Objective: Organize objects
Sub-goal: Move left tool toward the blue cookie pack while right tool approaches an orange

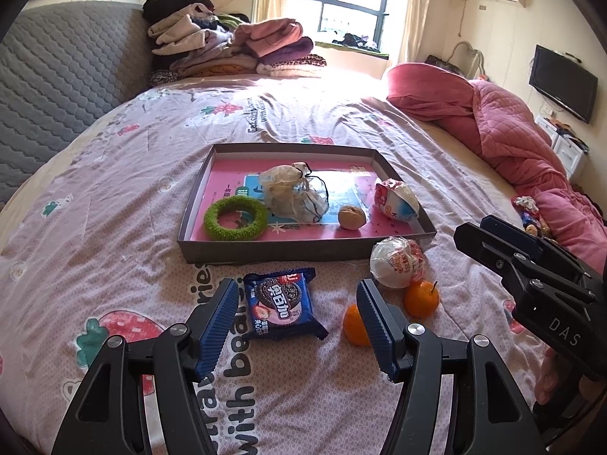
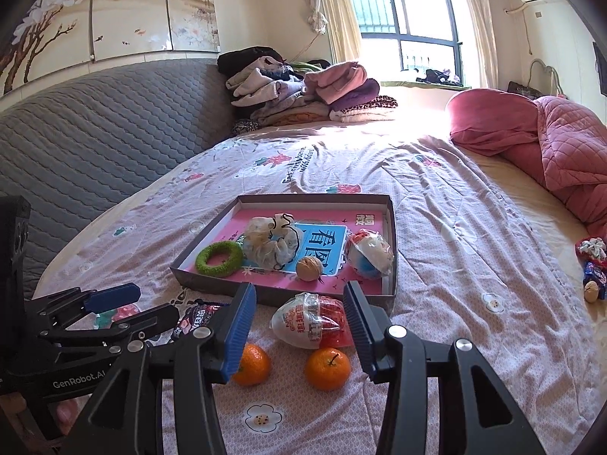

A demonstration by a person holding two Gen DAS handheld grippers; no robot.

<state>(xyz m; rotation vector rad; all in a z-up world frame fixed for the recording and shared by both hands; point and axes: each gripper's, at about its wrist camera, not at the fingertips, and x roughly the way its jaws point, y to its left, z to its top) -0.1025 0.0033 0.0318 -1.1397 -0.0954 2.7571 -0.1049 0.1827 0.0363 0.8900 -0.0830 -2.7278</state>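
A shallow grey tray (image 1: pixel 288 252) (image 2: pixel 315 198) on the bed holds a green ring (image 1: pixel 212 220) (image 2: pixel 201 261), a mesh pouch (image 1: pixel 296 197) (image 2: pixel 269 246), a walnut (image 1: pixel 352 217) (image 2: pixel 309 268) and a wrapped egg toy (image 1: pixel 396 199) (image 2: pixel 370 254). In front of it lie a blue Oreo packet (image 1: pixel 280 305) (image 2: pixel 197 318), a second wrapped egg (image 1: pixel 396 267) (image 2: pixel 311 320) and two oranges (image 1: pixel 421 297) (image 2: pixel 327 368). My left gripper (image 1: pixel 296 326) (image 2: pixel 140 303) hovers open over the Oreo packet. My right gripper (image 2: pixel 299 326) (image 1: pixel 478 229) is open, short of the second egg.
Folded clothes (image 1: pixel 235 49) are piled at the bed's far end by a grey padded headboard (image 1: pixel 57 76). A pink quilt (image 1: pixel 512 132) lies bunched along the right. More wrapped snacks (image 2: pixel 592 265) sit near the bed's right edge.
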